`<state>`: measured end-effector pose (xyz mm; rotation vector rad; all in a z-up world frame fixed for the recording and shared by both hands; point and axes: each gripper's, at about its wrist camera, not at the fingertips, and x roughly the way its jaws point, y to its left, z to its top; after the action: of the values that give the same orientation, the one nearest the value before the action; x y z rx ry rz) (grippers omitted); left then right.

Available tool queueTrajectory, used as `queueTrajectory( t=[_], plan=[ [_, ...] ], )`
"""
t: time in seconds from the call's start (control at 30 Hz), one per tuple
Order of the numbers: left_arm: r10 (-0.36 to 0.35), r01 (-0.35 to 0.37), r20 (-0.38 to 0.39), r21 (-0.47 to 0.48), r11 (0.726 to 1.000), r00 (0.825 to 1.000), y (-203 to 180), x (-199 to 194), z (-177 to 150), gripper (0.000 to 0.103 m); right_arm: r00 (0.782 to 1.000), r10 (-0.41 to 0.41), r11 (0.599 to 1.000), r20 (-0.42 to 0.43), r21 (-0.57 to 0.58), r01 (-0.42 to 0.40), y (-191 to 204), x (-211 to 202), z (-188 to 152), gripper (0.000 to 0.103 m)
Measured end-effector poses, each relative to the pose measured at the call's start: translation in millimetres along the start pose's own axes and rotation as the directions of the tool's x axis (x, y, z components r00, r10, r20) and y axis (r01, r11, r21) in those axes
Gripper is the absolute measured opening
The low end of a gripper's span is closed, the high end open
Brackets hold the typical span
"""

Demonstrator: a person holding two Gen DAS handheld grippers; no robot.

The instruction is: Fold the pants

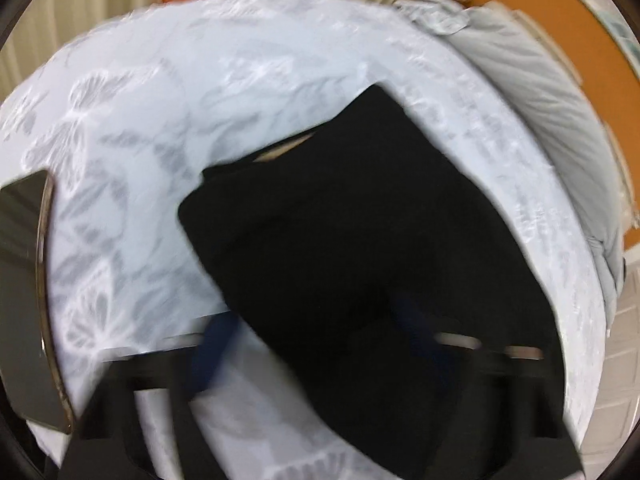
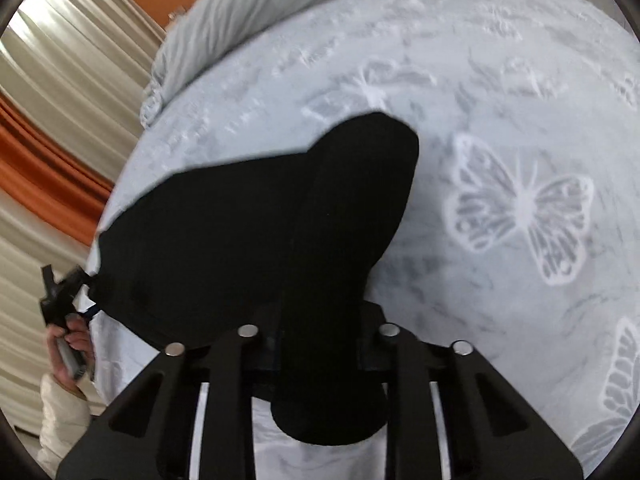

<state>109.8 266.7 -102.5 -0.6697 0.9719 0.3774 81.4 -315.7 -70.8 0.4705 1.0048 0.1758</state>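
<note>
The black pants (image 2: 256, 240) hung limp over the butterfly-print bedspread (image 2: 520, 80), soft and light, likely to sag and slip. The right gripper (image 2: 320, 344) pinched a bunched edge; the left gripper (image 1: 316, 344) looked clamped on the near edge. Corners seemed best to grasp.

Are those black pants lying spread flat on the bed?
No. The black pants are bunched and partly lifted off the butterfly bedspread, pinched in the right gripper and left gripper.

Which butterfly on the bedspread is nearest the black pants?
The big white-outlined butterfly just right of the pants; the others sit farther off.
</note>
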Motion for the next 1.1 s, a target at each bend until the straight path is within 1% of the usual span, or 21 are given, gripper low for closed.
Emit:
queueTrajectory(
  t=[0.03, 0.1, 0.17, 0.2, 0.3, 0.37, 0.4, 0.43, 0.47, 0.53, 0.57, 0.6, 0.63, 0.67, 0.7, 0.77, 0.83, 0.93, 1.03, 1.07, 1.1],
  plan=[
    [-0.004, 0.004, -0.001, -0.001, 1.000, 1.000, 1, -4, -1, 0.039, 1.000, 0.010, 1.000, 0.024, -0.004, -0.010, 1, -9, 2, 0.018],
    [-0.069, 0.068, -0.026, -0.031, 0.997, 0.997, 5, -13, -4, 0.039, 0.997, 0.014, 1.000, 0.081, -0.012, -0.013, -2, -39, 8, 0.017],
    [-0.116, 0.114, -0.058, -0.040, 0.993, 0.992, 8, -18, -11, 0.040, 0.993, 0.074, 0.997, 0.094, 0.029, -0.077, -19, -58, 12, 0.017],
    [-0.132, 0.130, -0.068, -0.036, 0.991, 0.989, 6, -20, -16, 0.040, 0.992, 0.059, 0.997, 0.108, 0.041, -0.063, -28, -66, 11, 0.017],
    [-0.139, 0.141, -0.111, 0.014, 0.990, 0.984, -10, -16, -30, 0.045, 0.991, -0.076, 0.992, 0.113, 0.107, 0.064, -70, -81, 3, 0.020],
    [-0.125, 0.133, -0.135, 0.046, 0.990, 0.983, -21, -9, -39, 0.056, 0.984, -0.174, 0.971, 0.021, 0.167, 0.168, -102, -68, -2, 0.033],
    [-0.096, 0.106, -0.129, 0.066, 0.992, 0.987, -28, -7, -44, 0.057, 0.972, -0.233, 0.951, -0.026, 0.202, 0.233, -116, -60, -5, 0.038],
    [-0.076, 0.085, -0.115, 0.079, 0.993, 0.990, -33, -7, -46, 0.059, 0.968, -0.250, 0.940, -0.032, 0.234, 0.250, -123, -58, -8, 0.038],
    [-0.065, 0.075, -0.100, 0.091, 0.993, 0.993, -39, -9, -48, 0.061, 0.966, -0.259, 0.939, 0.012, 0.238, 0.249, -118, -66, -7, 0.038],
    [-0.071, 0.078, -0.078, 0.088, 0.993, 0.994, -42, -13, -47, 0.062, 0.920, -0.368, 0.925, 0.133, 0.149, 0.348, -86, -89, -4, 0.041],
    [-0.081, 0.086, -0.070, 0.075, 0.993, 0.994, -42, -15, -47, 0.066, 0.887, -0.398, 0.916, 0.233, 0.038, 0.400, -55, -102, -3, 0.049],
    [-0.083, 0.088, -0.073, 0.069, 0.994, 0.994, -44, -12, -44, 0.068, 0.883, -0.371, 0.915, 0.289, -0.048, 0.400, -33, -108, -3, 0.055],
    [-0.083, 0.088, -0.076, 0.065, 0.994, 0.994, -42, -12, -46, 0.069, 0.891, -0.321, 0.920, 0.321, -0.118, 0.374, -13, -110, -4, 0.064],
    [-0.081, 0.087, -0.079, 0.063, 0.994, 0.994, -37, -15, -48, 0.069, 0.918, -0.237, 0.931, 0.317, -0.195, 0.308, 11, -103, -8, 0.063],
    [-0.077, 0.082, -0.085, 0.062, 0.995, 0.993, -36, -13, -50, 0.069, 0.948, -0.161, 0.938, 0.273, -0.257, 0.233, 28, -90, -12, 0.063],
    [-0.078, 0.084, -0.098, 0.062, 0.995, 0.992, -37, -10, -50, 0.069, 0.985, -0.082, 0.930, 0.149, -0.344, 0.130, 53, -56, -20, 0.062],
    [-0.077, 0.084, -0.101, 0.072, 0.994, 0.992, -36, -9, -51, 0.069, 0.992, -0.095, 0.897, 0.079, -0.425, 0.120, 75, -25, -31, 0.062],
    [-0.082, 0.091, -0.113, 0.085, 0.992, 0.990, -38, -5, -48, 0.070, 0.986, -0.160, 0.836, 0.034, -0.526, 0.154, 96, 12, -48, 0.062],
    [-0.096, 0.107, -0.129, 0.082, 0.991, 0.987, -37, -5, -45, 0.071, 0.981, -0.194, 0.836, 0.014, -0.520, 0.173, 97, 37, -49, 0.043],
    [-0.103, 0.115, -0.135, 0.079, 0.990, 0.985, -36, -5, -44, 0.071, 0.983, -0.184, 0.847, 0.027, -0.503, 0.172, 92, 40, -51, 0.018],
    [-0.109, 0.120, -0.140, 0.076, 0.990, 0.984, -35, -6, -44, 0.071, 0.983, -0.182, 0.851, 0.038, -0.494, 0.177, 95, 40, -47, 0.013]
  ],
)
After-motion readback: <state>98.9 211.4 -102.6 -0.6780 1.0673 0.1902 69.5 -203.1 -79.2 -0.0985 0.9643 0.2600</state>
